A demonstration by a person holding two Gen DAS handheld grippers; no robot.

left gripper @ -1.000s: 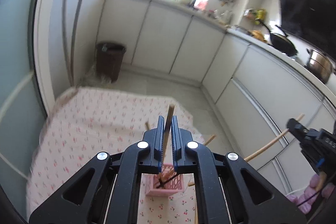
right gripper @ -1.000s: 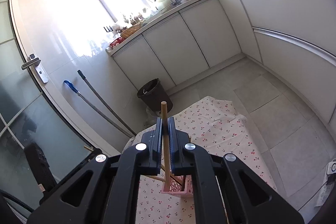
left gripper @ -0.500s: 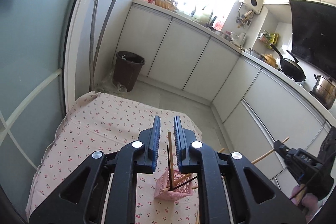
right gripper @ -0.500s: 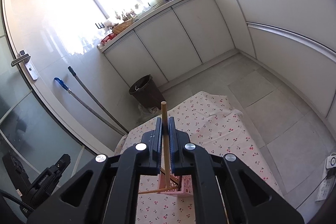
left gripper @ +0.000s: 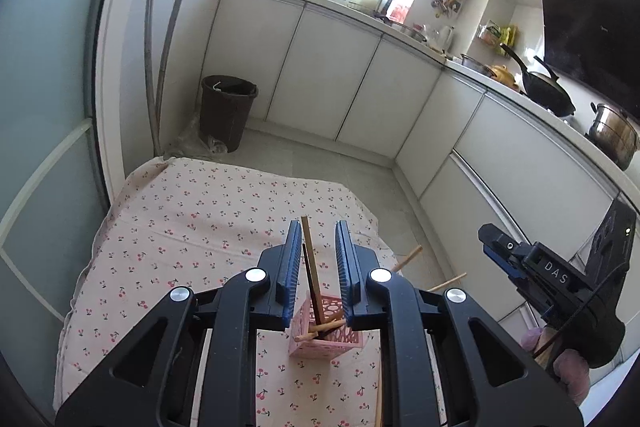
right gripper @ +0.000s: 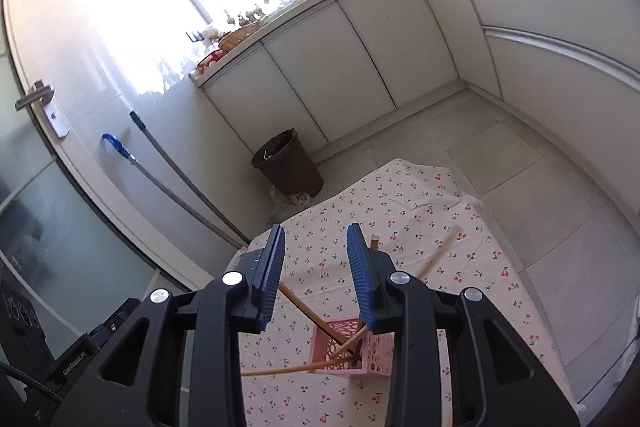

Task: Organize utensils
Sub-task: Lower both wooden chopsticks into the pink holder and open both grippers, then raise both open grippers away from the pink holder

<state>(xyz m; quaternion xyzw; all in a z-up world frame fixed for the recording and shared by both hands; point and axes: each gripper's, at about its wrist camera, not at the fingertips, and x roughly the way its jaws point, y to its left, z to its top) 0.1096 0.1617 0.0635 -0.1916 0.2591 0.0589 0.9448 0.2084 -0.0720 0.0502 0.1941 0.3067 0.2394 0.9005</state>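
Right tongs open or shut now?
Open. In the right wrist view the right tongs show a wide gap between the blue pads, nothing between them; wooden chopsticks stand in the pink plastic lattice basket.

Pink basket (left gripper: 320,339): near rim hidden behind left gripper (left gripper: 318,271) fingers. Chopsticks (right gripper: 304,307): lower ends lost inside basket, count unclear; one passes behind right gripper (right gripper: 316,275) finger. Loose stick (left gripper: 378,403) cut by bottom edge. Items on counter (left gripper: 360,3) washed out by window glare.
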